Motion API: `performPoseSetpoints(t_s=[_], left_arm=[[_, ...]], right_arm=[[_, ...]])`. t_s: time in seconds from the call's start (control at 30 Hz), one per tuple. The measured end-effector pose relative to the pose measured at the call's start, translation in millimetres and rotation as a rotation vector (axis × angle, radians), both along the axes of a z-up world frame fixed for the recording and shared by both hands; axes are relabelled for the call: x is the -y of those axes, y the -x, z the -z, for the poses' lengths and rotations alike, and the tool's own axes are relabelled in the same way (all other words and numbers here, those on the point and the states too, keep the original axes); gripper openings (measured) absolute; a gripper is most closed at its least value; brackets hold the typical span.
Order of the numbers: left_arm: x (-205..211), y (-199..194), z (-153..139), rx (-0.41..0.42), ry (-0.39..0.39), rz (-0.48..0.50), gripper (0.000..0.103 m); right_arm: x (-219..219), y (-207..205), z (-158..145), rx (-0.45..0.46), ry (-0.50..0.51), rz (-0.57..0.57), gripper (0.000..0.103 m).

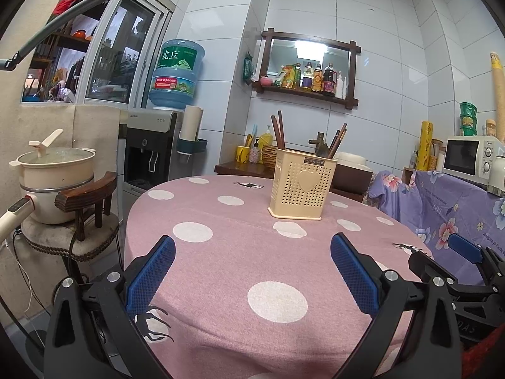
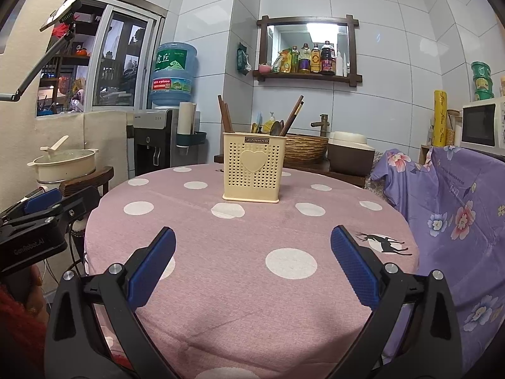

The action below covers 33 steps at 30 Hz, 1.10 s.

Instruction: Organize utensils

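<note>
A cream perforated utensil holder point(image 1: 301, 184) with a heart on its front stands on the round pink polka-dot table point(image 1: 240, 252). Brown chopsticks point(image 1: 279, 131) lean out of it at left and right. In the right wrist view the holder point(image 2: 254, 169) also shows a dark spoon point(image 2: 276, 128) between the chopsticks point(image 2: 292, 113). My left gripper point(image 1: 252, 262) is open and empty, above the table's near side, well short of the holder. My right gripper point(image 2: 252, 255) is open and empty too. The right gripper shows at the right edge of the left view point(image 1: 467, 252).
A cream pot point(image 1: 53, 170) sits on a stool at the left. A water dispenser point(image 1: 154, 145) stands behind it. A purple floral cloth point(image 2: 448, 214) covers furniture at the right, with a microwave point(image 1: 470, 158) above. A basket and sink counter point(image 2: 306, 148) lie behind the table.
</note>
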<state>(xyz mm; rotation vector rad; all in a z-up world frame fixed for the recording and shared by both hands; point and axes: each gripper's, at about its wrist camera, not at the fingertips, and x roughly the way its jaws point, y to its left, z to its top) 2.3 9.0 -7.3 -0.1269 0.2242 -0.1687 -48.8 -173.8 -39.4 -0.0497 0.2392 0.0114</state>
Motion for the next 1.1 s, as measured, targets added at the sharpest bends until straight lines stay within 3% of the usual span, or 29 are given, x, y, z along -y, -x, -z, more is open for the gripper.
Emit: performPoseSetpoints(t_s=[1.1], left_arm=[[1.6, -1.0, 2.9, -0.031, 0.011, 0.014, 0.098]], right_arm=[[1.3, 0.3, -0.1, 0.000, -0.003, 0.004, 0.097]])
